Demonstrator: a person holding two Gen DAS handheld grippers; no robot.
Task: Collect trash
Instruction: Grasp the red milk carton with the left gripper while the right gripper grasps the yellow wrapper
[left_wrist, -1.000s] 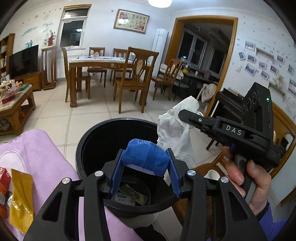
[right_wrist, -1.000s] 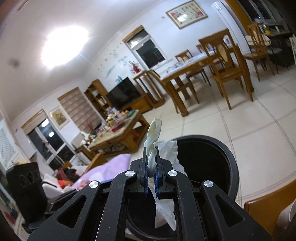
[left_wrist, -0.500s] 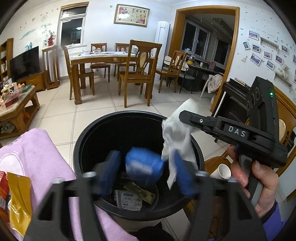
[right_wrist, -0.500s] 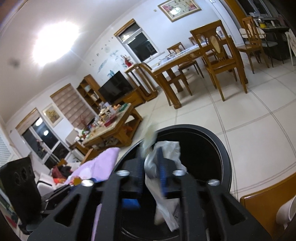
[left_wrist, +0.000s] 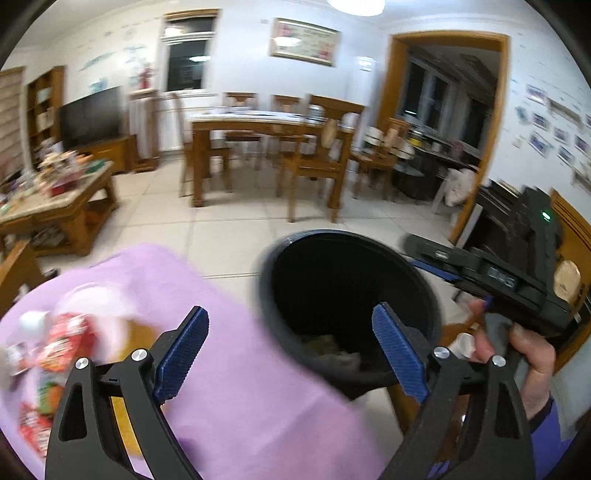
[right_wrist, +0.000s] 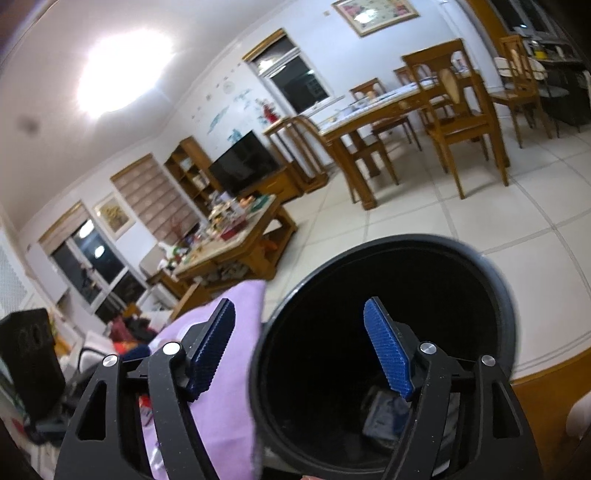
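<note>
A black round trash bin (left_wrist: 347, 291) stands beside a table with a purple cloth (left_wrist: 236, 384); it also shows in the right wrist view (right_wrist: 384, 332). Crumpled trash (left_wrist: 332, 349) lies at its bottom. My left gripper (left_wrist: 291, 350) is open and empty, over the cloth edge and the bin's near rim. My right gripper (right_wrist: 301, 350) is open and empty above the bin mouth; its body shows at the right of the left wrist view (left_wrist: 517, 277). Red and yellow snack wrappers (left_wrist: 55, 354) lie blurred on the cloth at the left.
A wooden chair edge (right_wrist: 546, 380) sits right of the bin. A cluttered wooden coffee table (left_wrist: 55, 206) stands at the left. A dining table with chairs (left_wrist: 273, 147) stands farther back on the tiled floor.
Both grippers opened. The blue piece left my left gripper and the white tissue left my right gripper, both into the bin. My left gripper swung left toward the cloth.
</note>
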